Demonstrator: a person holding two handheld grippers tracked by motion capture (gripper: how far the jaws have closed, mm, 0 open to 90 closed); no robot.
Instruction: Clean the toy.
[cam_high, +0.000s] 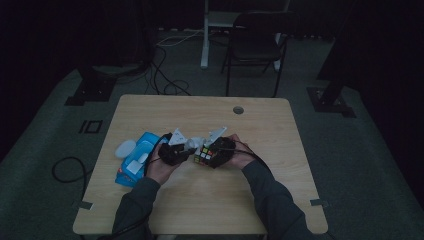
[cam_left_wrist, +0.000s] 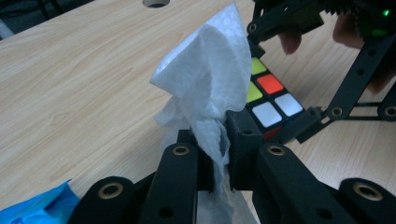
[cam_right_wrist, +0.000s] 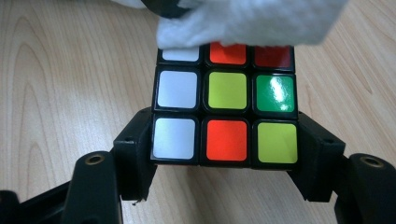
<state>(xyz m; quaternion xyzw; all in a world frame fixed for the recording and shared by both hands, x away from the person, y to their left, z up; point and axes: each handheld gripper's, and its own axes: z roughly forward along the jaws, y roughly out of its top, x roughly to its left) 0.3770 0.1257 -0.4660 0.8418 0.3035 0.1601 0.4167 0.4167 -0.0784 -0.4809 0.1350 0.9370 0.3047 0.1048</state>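
Left of centre in the high view: left gripper (cam_high: 186, 149), clenched on a white tissue (cam_left_wrist: 210, 88) (bunched, rising in a peak above the jaws in the left gripper view). Tissue pressed against the far edge of the puzzle cube (cam_right_wrist: 225, 107), at the top of the right gripper view. Just right of it: right gripper (cam_high: 209, 156), clamped tight on the cube's two sides, cube face up with white, red, yellow-green and green squares. Cube at the middle of the frame, close above the wooden table (cam_high: 260, 130). At lower left of the table, a blue tissue pack (cam_high: 134, 165) beside a white oval thing (cam_high: 125, 148). Beyond, at upper centre, a dark chair (cam_high: 255, 45) on grey floor with cables (cam_high: 165, 75).
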